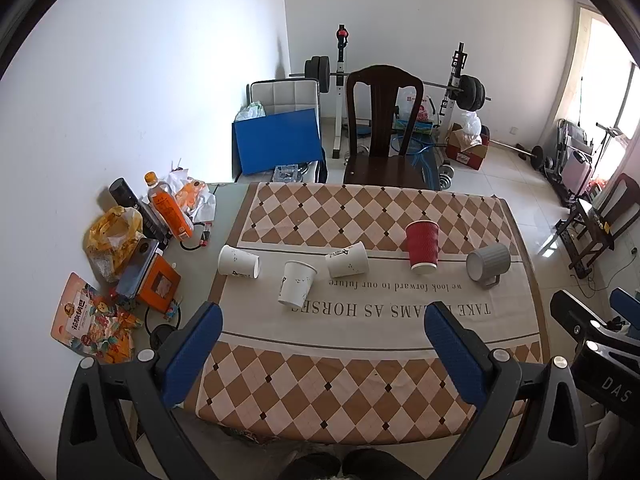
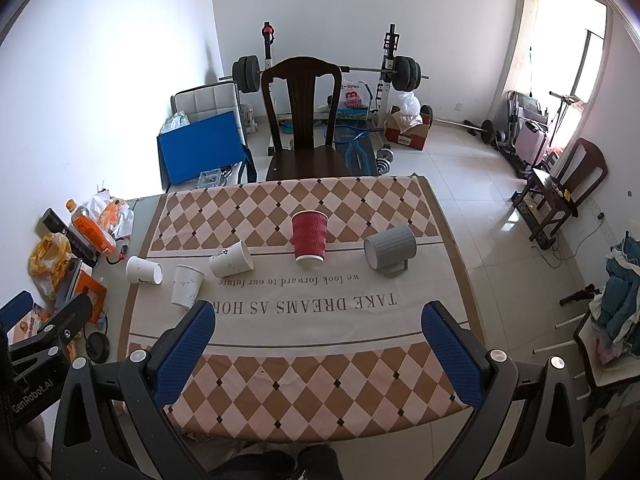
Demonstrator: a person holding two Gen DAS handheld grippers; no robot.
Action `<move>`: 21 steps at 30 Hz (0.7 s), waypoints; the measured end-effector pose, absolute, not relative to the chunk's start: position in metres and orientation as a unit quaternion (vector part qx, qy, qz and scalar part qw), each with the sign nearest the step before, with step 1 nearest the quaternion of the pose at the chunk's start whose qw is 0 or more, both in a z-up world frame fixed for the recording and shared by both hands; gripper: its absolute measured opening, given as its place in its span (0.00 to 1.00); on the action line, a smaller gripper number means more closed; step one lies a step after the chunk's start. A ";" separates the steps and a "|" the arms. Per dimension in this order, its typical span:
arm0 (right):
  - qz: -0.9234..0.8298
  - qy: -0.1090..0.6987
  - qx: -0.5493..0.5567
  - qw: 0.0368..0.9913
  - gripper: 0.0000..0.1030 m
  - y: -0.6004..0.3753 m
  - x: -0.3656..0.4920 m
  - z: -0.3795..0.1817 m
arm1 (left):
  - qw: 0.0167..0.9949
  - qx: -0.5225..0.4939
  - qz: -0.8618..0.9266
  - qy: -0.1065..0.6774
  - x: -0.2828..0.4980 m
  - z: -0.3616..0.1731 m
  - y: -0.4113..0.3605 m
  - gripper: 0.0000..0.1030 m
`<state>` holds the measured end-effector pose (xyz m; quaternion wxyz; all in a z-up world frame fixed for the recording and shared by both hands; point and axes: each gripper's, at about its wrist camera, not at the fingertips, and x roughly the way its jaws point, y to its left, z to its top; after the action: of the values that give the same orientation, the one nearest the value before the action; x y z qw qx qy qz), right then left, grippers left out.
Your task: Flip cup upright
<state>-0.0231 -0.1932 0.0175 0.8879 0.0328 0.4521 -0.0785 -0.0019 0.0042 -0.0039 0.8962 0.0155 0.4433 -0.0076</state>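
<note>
We see both grippers, left (image 1: 322, 330) and right (image 2: 318, 330), wide open, empty; red ribbed paper cup (image 1: 422, 245) inverted, grey ridged mug (image 1: 488, 265) toppled beside it.

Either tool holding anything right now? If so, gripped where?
Nothing is held. The left tool and the right tool are both open with only tablecloth between their fingers, well short of the cups, including the red cup and grey mug.

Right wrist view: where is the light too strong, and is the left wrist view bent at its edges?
Right wrist view: the window is overexposed, with glare on the floor tiles. Left wrist view: the tablecloth edges curve from fisheye distortion.
</note>
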 end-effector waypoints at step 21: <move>-0.079 0.449 0.029 0.890 1.00 -0.195 -0.022 0.021 | 0.896 0.015 -0.005 0.443 -0.001 -0.004 0.003 1.00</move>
<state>-0.0219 -0.1954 0.0213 0.8898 0.0291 0.4487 -0.0787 -0.0009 0.0031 -0.0043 0.8964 0.0153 0.4430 -0.0055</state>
